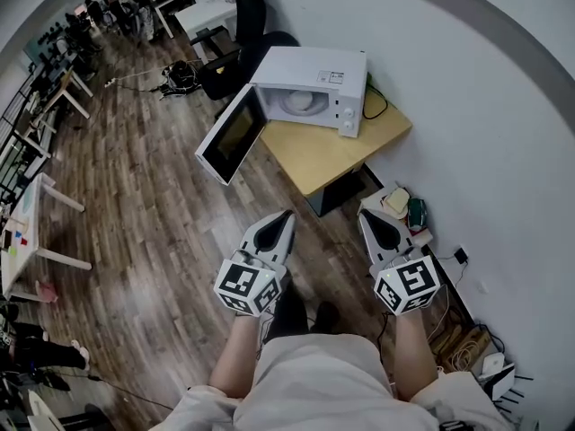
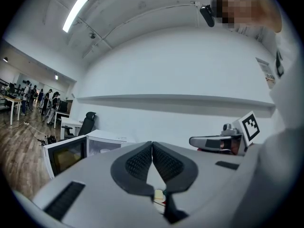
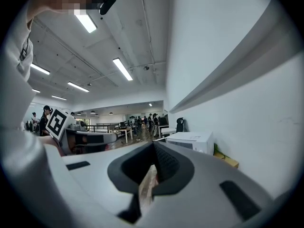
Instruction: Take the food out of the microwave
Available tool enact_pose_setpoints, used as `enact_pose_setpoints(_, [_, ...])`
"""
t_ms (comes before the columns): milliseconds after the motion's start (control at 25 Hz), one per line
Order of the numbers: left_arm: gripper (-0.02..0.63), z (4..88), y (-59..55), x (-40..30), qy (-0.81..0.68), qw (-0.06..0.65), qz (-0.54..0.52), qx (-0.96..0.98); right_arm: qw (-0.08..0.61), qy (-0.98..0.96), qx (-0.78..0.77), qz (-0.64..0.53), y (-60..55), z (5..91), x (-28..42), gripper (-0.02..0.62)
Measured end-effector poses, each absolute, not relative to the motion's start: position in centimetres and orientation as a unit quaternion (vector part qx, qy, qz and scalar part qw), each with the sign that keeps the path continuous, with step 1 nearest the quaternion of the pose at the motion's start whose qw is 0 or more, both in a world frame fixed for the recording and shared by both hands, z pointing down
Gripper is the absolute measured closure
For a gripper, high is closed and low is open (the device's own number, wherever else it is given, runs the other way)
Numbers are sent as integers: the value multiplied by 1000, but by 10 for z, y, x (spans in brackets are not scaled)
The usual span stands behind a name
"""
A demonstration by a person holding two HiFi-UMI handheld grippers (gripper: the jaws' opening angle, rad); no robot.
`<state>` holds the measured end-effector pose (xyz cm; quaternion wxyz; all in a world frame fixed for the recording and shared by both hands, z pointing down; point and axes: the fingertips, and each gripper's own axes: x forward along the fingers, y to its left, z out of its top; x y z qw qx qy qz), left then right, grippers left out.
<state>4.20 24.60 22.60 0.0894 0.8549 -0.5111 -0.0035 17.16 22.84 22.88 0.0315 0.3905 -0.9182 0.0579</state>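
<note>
The wooden table [image 1: 334,158] stands well ahead of both grippers, against the wall that runs along the right gripper's outer side, and on it sits the white microwave [image 1: 310,86]. Its door [image 1: 231,135] is swung wide open toward the left gripper's side, so the opening step looks done. The food [image 1: 298,102] shows as a pale rounded shape inside the cavity, too small to identify, so reaching in, gripping it and lifting it out are all left to do. The left gripper [image 1: 285,215] and right gripper [image 1: 367,215] are held side by side close to the person's body, both pointing toward the microwave and far from it. Each has its jaws pressed together at the tips with nothing between them. Only the head view looks down into the cavity and shows the food. The left gripper view shows the microwave off to the left of its closed tips, door facing the camera, and the right gripper beside it. The right gripper view shows only the microwave's outer casing beyond its tips, not the inside.
</note>
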Motion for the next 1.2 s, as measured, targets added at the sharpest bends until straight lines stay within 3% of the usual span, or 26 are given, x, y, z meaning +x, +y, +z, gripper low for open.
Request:
enact_pose_setpoints(480, [597, 230, 209, 12, -497, 86, -13, 863, 56, -910, 408, 42, 194, 234, 140, 597])
enact_pose_setpoints(760, [589, 226, 166, -8, -473, 79, -12, 878, 58, -913, 403, 41, 159, 228, 109, 509])
enact_pose_setpoints(960, [500, 230, 131, -24, -459, 76, -7, 885, 62, -910, 408, 42, 129, 230, 88, 459])
enact_pose_setpoints(1200, [483, 234, 92, -51, -448, 81, -13, 890, 69, -906, 416, 45, 93, 231, 61, 425])
